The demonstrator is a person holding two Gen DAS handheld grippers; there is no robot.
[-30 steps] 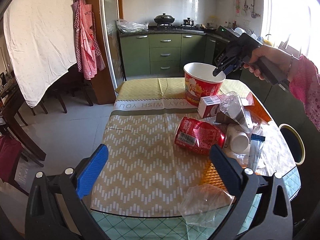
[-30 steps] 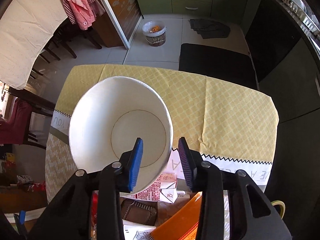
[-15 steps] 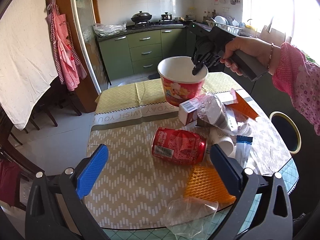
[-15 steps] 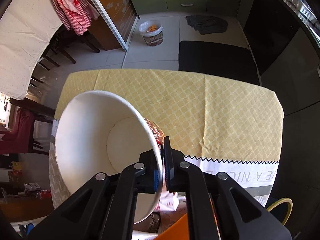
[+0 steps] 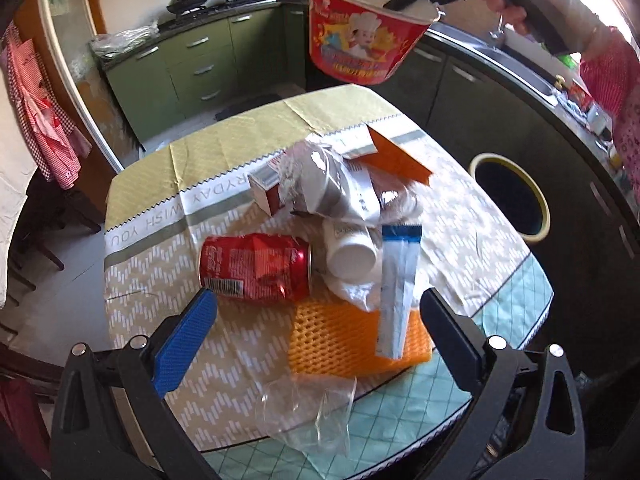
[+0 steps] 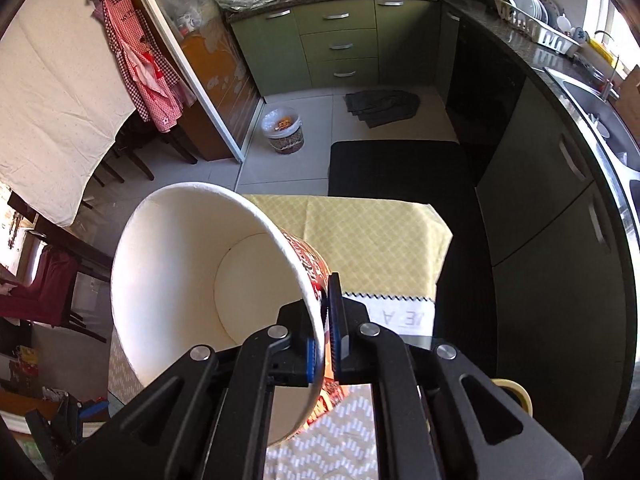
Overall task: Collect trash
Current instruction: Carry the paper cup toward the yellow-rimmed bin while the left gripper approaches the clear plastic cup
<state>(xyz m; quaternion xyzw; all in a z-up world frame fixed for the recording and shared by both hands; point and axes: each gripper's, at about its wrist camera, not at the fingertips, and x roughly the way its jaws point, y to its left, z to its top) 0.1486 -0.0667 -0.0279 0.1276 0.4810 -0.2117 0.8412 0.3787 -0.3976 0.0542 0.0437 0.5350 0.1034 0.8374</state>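
Note:
My right gripper (image 6: pixel 326 332) is shut on the rim of a red and white paper noodle bowl (image 6: pixel 192 280) and holds it tilted, high above the table; it also shows in the left wrist view (image 5: pixel 360 32). My left gripper (image 5: pixel 320 320) is open and empty, low over the table's near side. Ahead of it lie a crushed red cola can (image 5: pixel 256 268), an orange foam net (image 5: pixel 352 340), a blue and white wrapper (image 5: pixel 396 296), a white paper cup (image 5: pixel 352 252), a small red carton (image 5: pixel 268 188) and a clear plastic cup (image 5: pixel 308 412).
The table (image 5: pixel 160 292) has a patterned cloth. A bin with a yellow rim (image 5: pixel 508 196) stands to the table's right. Dark kitchen cabinets (image 6: pixel 540 184) run along the right. A small bucket (image 6: pixel 282 130) sits on the floor beyond the table.
My right gripper closed on the bowl's rim, then lifted the bowl off the table and tilted it. My left gripper moved closer to the trash pile, still open.

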